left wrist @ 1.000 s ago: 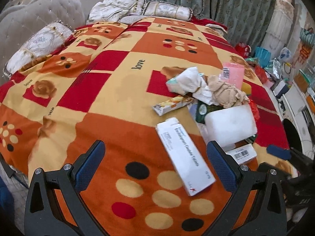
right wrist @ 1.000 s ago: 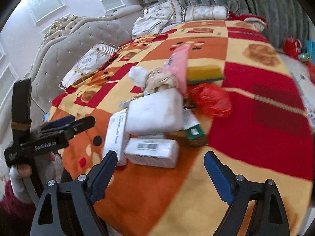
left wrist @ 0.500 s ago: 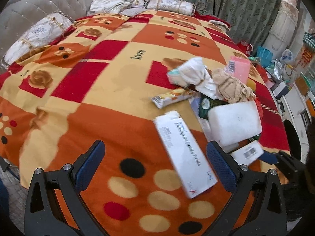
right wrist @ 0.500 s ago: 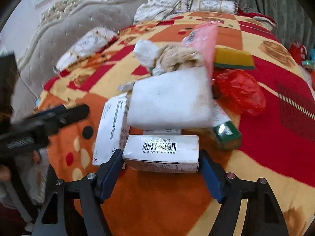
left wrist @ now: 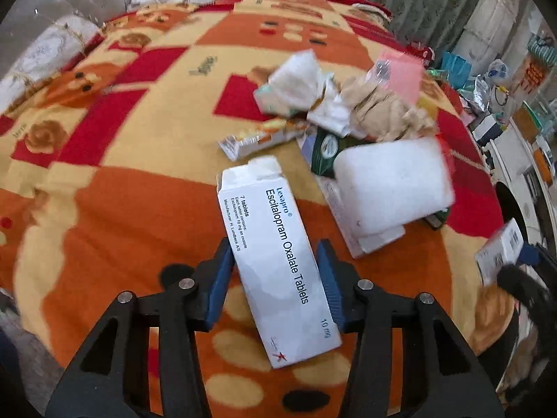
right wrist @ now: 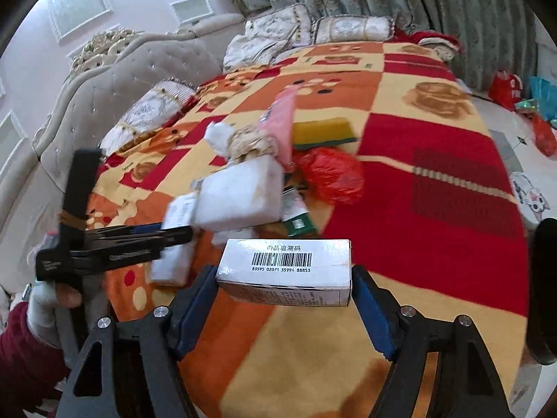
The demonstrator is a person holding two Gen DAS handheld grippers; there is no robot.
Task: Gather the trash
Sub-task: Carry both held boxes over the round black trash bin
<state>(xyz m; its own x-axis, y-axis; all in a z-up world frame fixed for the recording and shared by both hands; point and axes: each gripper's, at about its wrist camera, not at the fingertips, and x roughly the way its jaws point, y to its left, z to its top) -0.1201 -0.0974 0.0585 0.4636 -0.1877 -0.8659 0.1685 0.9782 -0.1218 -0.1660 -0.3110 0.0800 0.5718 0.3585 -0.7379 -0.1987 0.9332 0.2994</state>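
Note:
My left gripper is shut on a long white tablet box printed "Escitalopram Oxalate Tablets", gripped across its width just above the blanket. My right gripper is shut on a small white box with a barcode, held lifted off the bed; that box also shows at the right edge of the left wrist view. The trash pile behind holds a white foam block, crumpled tissue, brown crumpled paper, a pink packet, a red plastic bag and a yellow-green sponge.
Everything lies on a bed with an orange, red and yellow patterned blanket. A tufted grey headboard and pillows stand at the back. Bags and clutter sit on the floor to the right of the bed. A snack wrapper lies near the pile.
Both grippers moved in and closed. The left one now grips the long tablet box. The right one closed on the barcode box and lifted it off the blanket.

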